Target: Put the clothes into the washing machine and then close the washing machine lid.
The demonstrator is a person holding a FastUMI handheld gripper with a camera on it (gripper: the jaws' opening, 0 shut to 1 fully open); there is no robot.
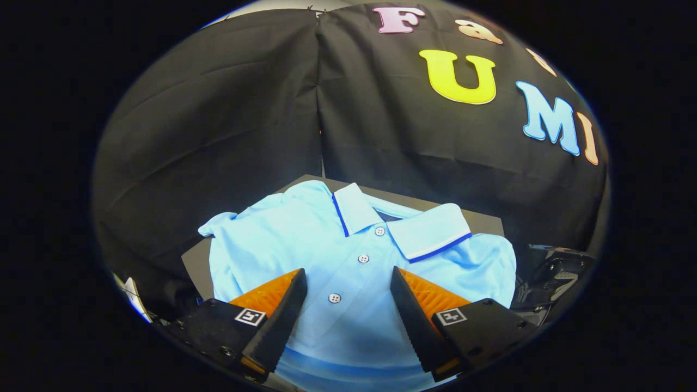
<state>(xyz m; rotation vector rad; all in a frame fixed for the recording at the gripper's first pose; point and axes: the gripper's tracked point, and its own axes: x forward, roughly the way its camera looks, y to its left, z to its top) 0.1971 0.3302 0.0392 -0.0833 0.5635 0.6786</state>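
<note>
Nothing is loaded yet: the shirt [348,256] is spread across the tabletop [197,261], straddled by the wide-open tool [348,294].

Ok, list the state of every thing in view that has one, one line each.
gripper: open, fingers spread above the shirt, pressing on nothing.
polo shirt: lying flat on the dark board, front up, not yet picked up.
collar: folded down, open at the neck.
buttons: three show down the placket, which lies closed.
dark board: lying flat beneath the shirt.
</note>
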